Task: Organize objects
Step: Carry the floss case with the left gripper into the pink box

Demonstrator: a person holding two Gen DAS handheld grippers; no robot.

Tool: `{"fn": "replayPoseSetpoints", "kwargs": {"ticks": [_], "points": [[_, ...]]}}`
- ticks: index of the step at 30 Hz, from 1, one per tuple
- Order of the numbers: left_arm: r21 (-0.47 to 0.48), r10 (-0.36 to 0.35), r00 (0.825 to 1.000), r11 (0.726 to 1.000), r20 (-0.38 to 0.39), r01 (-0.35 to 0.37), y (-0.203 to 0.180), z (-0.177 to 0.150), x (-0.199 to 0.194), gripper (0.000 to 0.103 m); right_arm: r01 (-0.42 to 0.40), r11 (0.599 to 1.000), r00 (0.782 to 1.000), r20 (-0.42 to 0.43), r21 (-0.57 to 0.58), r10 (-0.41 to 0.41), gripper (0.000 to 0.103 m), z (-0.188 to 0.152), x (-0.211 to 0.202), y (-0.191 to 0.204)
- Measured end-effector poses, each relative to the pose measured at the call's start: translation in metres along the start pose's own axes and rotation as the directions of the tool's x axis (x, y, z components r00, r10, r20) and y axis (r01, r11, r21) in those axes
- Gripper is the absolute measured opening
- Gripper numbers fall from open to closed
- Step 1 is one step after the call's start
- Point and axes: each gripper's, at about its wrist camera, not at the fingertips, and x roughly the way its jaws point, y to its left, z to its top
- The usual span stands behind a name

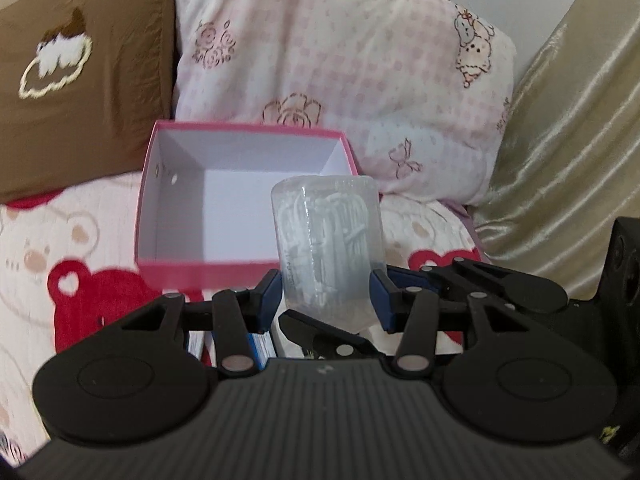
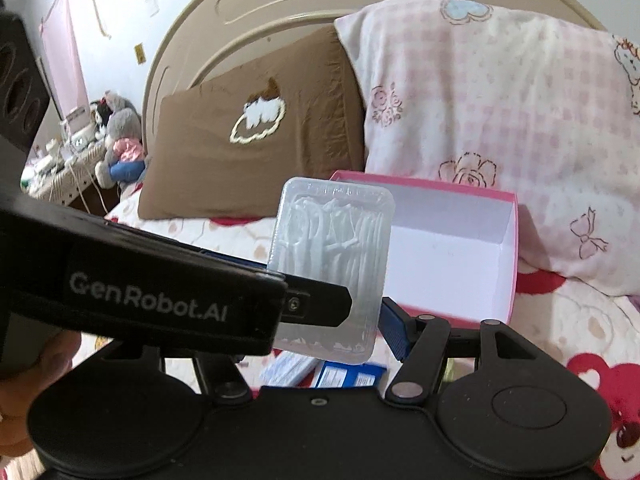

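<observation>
Brown pillow (image 1: pixel 80 92): leaning at the bed's head, left.
Pink box (image 1: pixel 240 204): open, white inside, empty, on bear-print bedding (image 1: pixel 48 256).
Clear case of floss picks (image 1: pixel 328 240): upright, before the box.
Left tool (image 1: pixel 326 300): pinching the case's narrow sides.
Right tool (image 2: pixel 320 320): pinching its wide sides.
Pink pillow (image 1: pixel 340 72): behind the box.

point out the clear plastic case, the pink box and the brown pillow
clear plastic case (image 2: pixel 332 256), right wrist view, on its flat front face
pink box (image 1: pixel 240 270), left wrist view, on its near outer wall
brown pillow (image 2: pixel 256 168), right wrist view, on its front fabric
</observation>
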Motion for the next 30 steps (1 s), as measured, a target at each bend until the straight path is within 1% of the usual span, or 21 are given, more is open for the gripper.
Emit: {"fn": "replayPoseSetpoints", "kwargs": {"ticks": [1,4,8,12,16,20,23,26,30], "points": [[-0.004,0.003,1.000,1.000,-0.017,-0.003,0.000,0.005,0.007,0.046,-0.003,1.000,1.000,0.002,0.007,0.003,0.068,0.004,0.005,-0.005],[-0.001,0.013,1.000,1.000,-0.016,-0.013,0.001,0.021,0.028,0.047,0.012,1.000,1.000,0.006,0.010,-0.012,0.068,0.018,0.021,-0.020],[0.000,0.030,0.999,1.000,-0.025,-0.030,0.005,0.040,0.058,0.047,0.008,0.999,1.000,-0.005,0.037,-0.008,0.068,0.033,0.044,-0.041],[-0.027,0.023,0.998,0.999,-0.067,-0.025,0.013,0.058,0.094,0.047,0.014,0.999,0.999,-0.033,0.039,-0.013,0.067,0.047,0.070,-0.064],[-0.049,0.013,0.997,0.999,-0.073,-0.017,0.022,0.067,0.125,0.046,0.029,0.998,0.998,-0.062,0.047,-0.026,0.066,0.058,0.098,-0.087],[-0.073,-0.014,0.995,0.997,-0.097,0.007,0.033,0.072,0.156,0.046,0.047,0.996,0.998,-0.050,0.073,-0.044,0.066,0.055,0.119,-0.101],[-0.074,-0.002,0.994,0.997,-0.111,-0.006,0.040,0.072,0.178,0.047,0.056,0.995,0.997,-0.050,0.087,-0.052,0.066,0.049,0.137,-0.112],[-0.097,-0.008,0.993,0.995,-0.114,-0.003,0.052,0.070,0.199,0.047,0.054,0.992,0.996,-0.071,0.115,-0.046,0.066,0.046,0.159,-0.123],[-0.157,-0.046,0.990,0.987,-0.131,0.025,0.071,0.068,0.223,0.047,0.083,0.991,0.992,-0.101,0.109,-0.072,0.066,0.042,0.183,-0.128]]}}
